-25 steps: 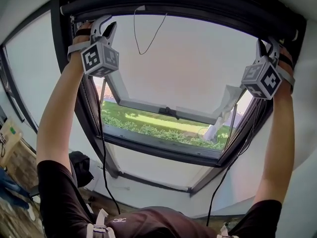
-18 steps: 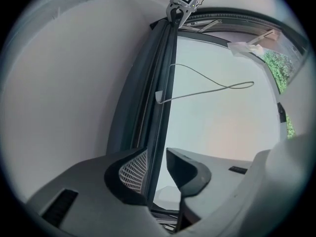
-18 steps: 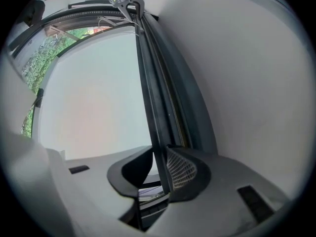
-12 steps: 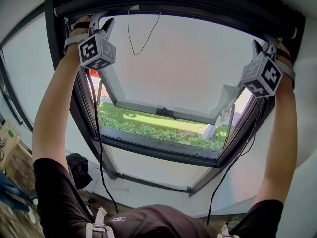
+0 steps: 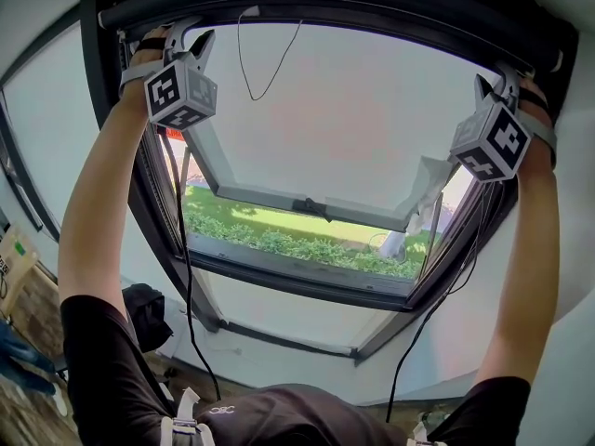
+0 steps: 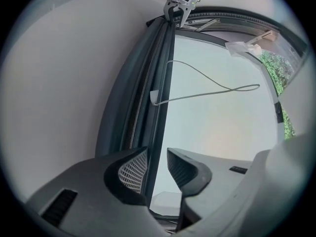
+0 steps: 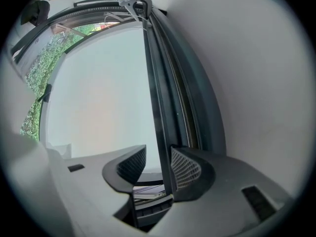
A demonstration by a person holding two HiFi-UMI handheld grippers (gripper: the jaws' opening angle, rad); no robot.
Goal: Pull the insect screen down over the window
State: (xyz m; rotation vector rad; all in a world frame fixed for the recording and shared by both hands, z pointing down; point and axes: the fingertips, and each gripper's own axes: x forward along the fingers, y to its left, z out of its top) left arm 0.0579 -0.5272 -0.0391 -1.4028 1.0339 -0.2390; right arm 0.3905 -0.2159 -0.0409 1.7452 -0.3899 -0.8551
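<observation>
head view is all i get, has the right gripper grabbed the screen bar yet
Observer: It isn't gripping it. The right gripper has its jaws apart, they have just been opening, and the thin edge of the screen bar runs between them.
Operator: and the left one
Observer: Much the same. The left gripper has its jaws apart, just opened slightly wider, with the bar's edge between them.

The window frame (image 5: 153,240) looks like dark metal with a dull satin finish; its glass (image 5: 372,119) is smooth and hazy; the wall (image 6: 59,83) is white, matt and even; the left gripper (image 6: 157,163) is matt grey plastic, its pads (image 6: 134,171) moulded in a fine raised grid; the cord (image 6: 217,90) is thin and pale; the sleeve (image 5: 102,360) is black cloth.
</observation>
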